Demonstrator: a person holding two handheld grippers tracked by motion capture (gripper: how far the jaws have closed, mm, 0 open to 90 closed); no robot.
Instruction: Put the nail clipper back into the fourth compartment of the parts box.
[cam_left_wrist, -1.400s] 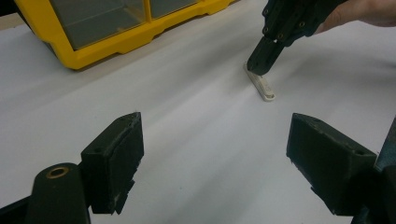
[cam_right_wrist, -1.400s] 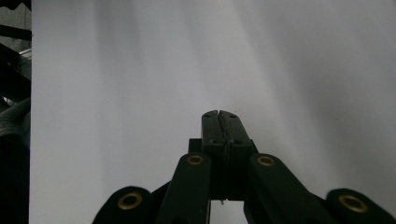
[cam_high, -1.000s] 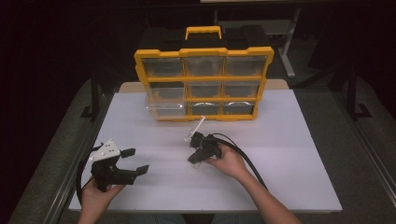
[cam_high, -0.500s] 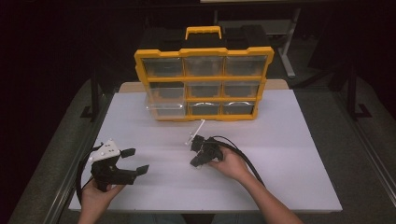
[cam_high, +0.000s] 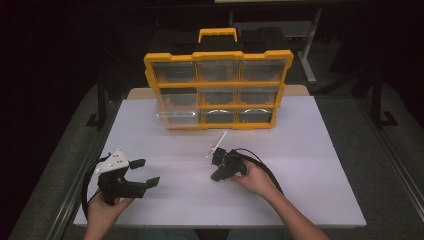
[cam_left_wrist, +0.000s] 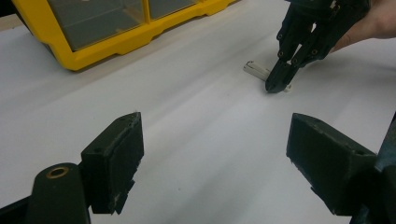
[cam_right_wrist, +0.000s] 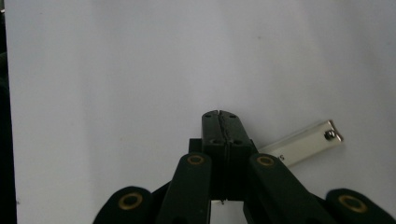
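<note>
My right gripper (cam_high: 218, 175) is shut and tilted tip-down onto the white table (cam_high: 300, 150), a hand around it. A small flat silvery-white strip (cam_right_wrist: 306, 142) with a screw at its far end lies on the table, partly under the closed jaws; whether they pinch it is unclear. In the left gripper view this strip (cam_left_wrist: 256, 70) pokes out behind the right gripper (cam_left_wrist: 275, 86). My left gripper (cam_high: 147, 171) is held low at the front left, open wide and holding nothing (cam_left_wrist: 215, 149).
A yellow organizer case (cam_high: 217, 55) with clear drawers and a handle stands upright at the back of the table; its lower corner (cam_left_wrist: 116, 44) is in the left gripper view. Dark floor and table legs surround the table.
The right gripper has shifted slightly right and toward the person, its tip lower on the table. The left gripper has stayed put.
</note>
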